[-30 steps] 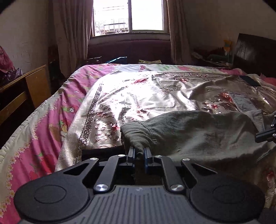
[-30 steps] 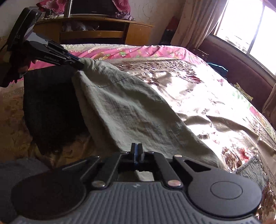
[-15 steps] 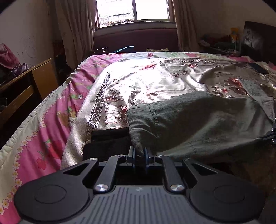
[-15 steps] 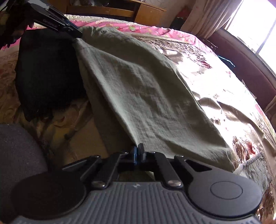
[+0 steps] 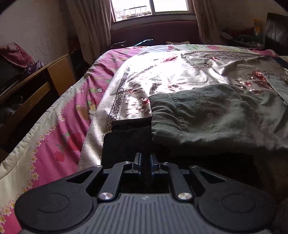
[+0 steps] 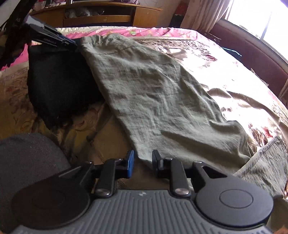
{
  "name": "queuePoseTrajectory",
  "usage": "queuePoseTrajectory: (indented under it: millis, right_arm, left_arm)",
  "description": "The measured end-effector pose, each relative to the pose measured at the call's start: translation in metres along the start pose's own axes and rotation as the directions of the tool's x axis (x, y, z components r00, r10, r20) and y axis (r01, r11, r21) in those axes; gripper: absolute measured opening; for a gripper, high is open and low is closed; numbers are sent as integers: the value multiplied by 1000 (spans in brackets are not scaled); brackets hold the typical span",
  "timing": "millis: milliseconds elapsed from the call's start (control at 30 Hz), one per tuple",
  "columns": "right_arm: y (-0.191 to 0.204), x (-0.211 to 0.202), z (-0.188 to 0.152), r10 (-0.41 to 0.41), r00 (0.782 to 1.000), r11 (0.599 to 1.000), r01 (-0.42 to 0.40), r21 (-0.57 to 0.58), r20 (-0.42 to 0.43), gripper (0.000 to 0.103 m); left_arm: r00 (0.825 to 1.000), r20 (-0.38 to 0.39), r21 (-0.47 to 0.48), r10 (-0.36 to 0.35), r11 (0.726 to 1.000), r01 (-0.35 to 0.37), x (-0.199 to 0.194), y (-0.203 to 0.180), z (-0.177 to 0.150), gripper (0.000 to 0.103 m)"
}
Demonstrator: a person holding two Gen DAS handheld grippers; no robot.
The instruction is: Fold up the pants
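The olive pants (image 6: 153, 93) have been lowered onto the bed (image 5: 59, 126). The right gripper (image 6: 143, 161) is being opened, the hem between its pads unpressed. The left gripper (image 5: 144, 164) is closed, seemingly on dark fabric.

A bedroom in daylight. Straight ahead of the left jaws, past the far end of the bed (image 5: 54, 144), a bright window (image 5: 153, 8) stood between pale curtains (image 5: 90, 27), with a dark maroon bench (image 5: 156, 30) below it. The bed wore a pink floral quilt (image 5: 72, 117) under a shiny gold brocade cover (image 5: 171, 72). Left of the jaws stood a wooden desk (image 5: 54, 75) against an off-white wall (image 5: 36, 23). Far right stood a dark headboard (image 5: 277, 27).
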State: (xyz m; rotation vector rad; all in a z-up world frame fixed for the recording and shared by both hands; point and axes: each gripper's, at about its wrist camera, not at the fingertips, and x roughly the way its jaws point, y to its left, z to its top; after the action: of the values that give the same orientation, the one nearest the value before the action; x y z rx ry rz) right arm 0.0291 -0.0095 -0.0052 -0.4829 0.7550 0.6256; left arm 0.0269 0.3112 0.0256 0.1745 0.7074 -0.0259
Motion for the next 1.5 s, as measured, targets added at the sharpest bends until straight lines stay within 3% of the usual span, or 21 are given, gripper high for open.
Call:
queuePoseTrajectory:
  millis: [167,300,333,433,467,567,633,733,800,833,933,1100,1200,1333,1433,1500]
  right_arm:
    - [-60,-35,1,-109,992,971,92,222,62,32]
    - [-138,-18,2,-318,948,854,292,431,-14,45]
    - [-162,-7,2,-344,937,807,327,492,-59,45]
    - [-214,22,3,-393,912,702,378,604,-115,45]
    - [-235,32,0,-399,905,650,393,650,-148,45]
    - [-274,58,0,-372,907,541,386,747,-199,45]
    - [-287,77,2,-387,890,519,427,741,-241,47]
    - [-297,90,2,-417,870,508,463,726,-263,42]
    - [-307,84,-5,-400,882,482,434,761,-249,7]
    - [-316,76,-12,-376,898,462,395,794,-229,2]
    - [-320,24,-32,-376,921,425,270,864,-103,2]
    - [-294,-87,-84,-442,894,408,128,904,73,2]
    - [-282,-133,-131,-478,875,358,119,926,72,2]
    - [-276,-154,-177,-500,866,301,158,940,15,2]
    - [-268,-156,-209,-491,871,230,121,966,8,2]
    - [-266,-151,-219,-479,878,219,117,969,2,3]
  left_arm:
    - [995,94,-41,36,999,-32,-34,-12,12,25]
    - [985,154,-11,-72,997,74,-44,-54,31,25]
    - [978,155,-21,-138,989,143,-40,-72,35,25]
    - [945,146,-23,-293,954,299,-19,-123,41,26]
    - [932,131,-17,-337,939,342,-9,-147,42,26]
    - [882,87,3,-463,885,465,14,-208,44,26]
    - [854,56,23,-517,856,517,24,-241,44,26]
    - [833,12,50,-553,833,551,34,-271,46,27]
    - [831,-7,65,-556,829,555,38,-285,48,27]
    - [831,-14,65,-557,828,556,39,-288,49,27]
    - [831,-19,80,-555,828,555,35,-293,51,27]
    - [832,-19,132,-555,823,553,24,-302,51,27]
    - [837,-49,156,-545,824,545,24,-312,51,27]
    - [833,-73,197,-548,811,551,25,-332,53,27]
    - [826,-87,242,-557,792,560,23,-349,50,27]
    - [826,-96,274,-556,783,559,22,-358,47,27]
